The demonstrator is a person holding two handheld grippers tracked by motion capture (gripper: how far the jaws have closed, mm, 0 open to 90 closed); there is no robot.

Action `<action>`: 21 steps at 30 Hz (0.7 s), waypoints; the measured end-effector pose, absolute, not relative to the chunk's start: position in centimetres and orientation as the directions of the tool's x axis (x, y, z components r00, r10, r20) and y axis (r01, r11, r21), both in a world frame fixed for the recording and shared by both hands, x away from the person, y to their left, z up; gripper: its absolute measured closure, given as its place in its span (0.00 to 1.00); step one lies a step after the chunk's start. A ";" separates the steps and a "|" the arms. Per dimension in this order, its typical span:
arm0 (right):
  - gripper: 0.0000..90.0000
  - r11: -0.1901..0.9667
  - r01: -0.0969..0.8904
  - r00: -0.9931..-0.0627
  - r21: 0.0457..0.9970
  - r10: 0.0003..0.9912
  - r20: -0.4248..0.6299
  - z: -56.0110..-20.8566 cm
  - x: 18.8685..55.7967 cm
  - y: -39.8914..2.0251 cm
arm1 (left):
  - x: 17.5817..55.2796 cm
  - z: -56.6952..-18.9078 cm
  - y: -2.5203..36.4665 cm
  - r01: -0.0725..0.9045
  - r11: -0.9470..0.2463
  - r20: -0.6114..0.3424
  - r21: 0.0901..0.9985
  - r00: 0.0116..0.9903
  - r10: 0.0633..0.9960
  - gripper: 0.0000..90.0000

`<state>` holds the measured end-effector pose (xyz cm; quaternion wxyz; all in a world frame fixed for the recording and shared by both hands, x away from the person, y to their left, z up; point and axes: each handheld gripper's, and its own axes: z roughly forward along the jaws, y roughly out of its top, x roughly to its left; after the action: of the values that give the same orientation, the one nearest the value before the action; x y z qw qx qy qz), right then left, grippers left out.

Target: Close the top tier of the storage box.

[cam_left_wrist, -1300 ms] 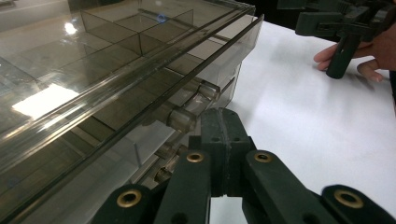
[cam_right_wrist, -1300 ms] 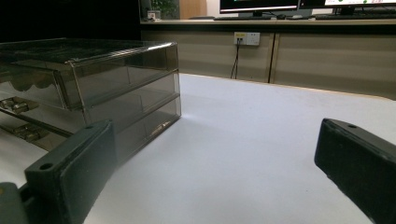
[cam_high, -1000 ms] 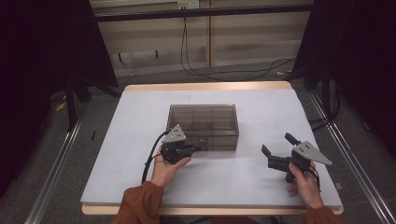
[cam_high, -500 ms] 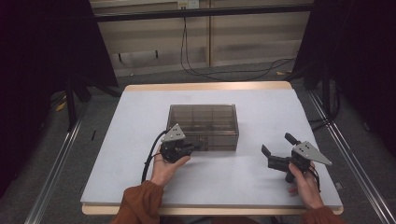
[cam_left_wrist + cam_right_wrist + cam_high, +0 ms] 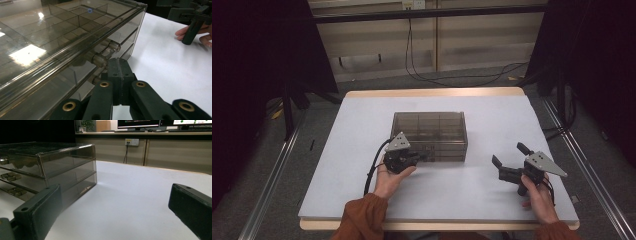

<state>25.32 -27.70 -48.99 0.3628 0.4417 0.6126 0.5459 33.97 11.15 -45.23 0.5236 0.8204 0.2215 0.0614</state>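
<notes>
Left gripper [image 5: 421, 156] pinched together at the smoky drawer box's [image 5: 432, 127] front knob [image 5: 98, 59]; right gripper [image 5: 508, 159] spread wide apart over the tabletop [image 5: 362, 125]

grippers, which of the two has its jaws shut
The left gripper, up against the front of the smoky clear drawer box, has its jaws shut. The right gripper rests apart on the table, jaws spread wide.

in the left gripper view the drawer box [image 5: 62, 50] runs off the top and left edges, and the closed left gripper [image 5: 119, 65] hides whether a knob [image 5: 98, 60] is touched. right gripper view: box cut at left edge.
</notes>
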 end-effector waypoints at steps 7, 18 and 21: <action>0.00 0.014 0.148 -0.347 0.989 0.937 0.038 -49.0 25.3 -27.7 | 34.1 -45.2 11.1 0.295 -0.359 -0.123 0.885 0.893 0.432 1.00; 0.00 0.015 0.151 -0.348 0.988 0.937 0.039 -49.0 25.3 -27.7 | 34.1 -45.3 11.0 0.308 -0.359 -0.139 0.881 0.894 0.426 0.98; 0.00 0.016 0.150 -0.348 0.989 0.937 0.038 -49.0 25.3 -27.7 | 34.0 -45.4 11.0 0.312 -0.362 -0.145 0.878 0.896 0.419 0.94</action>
<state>25.35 -27.66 -48.98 0.3615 0.4422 0.6142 0.5445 34.03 11.00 -45.36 0.5192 0.8237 0.2219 0.0518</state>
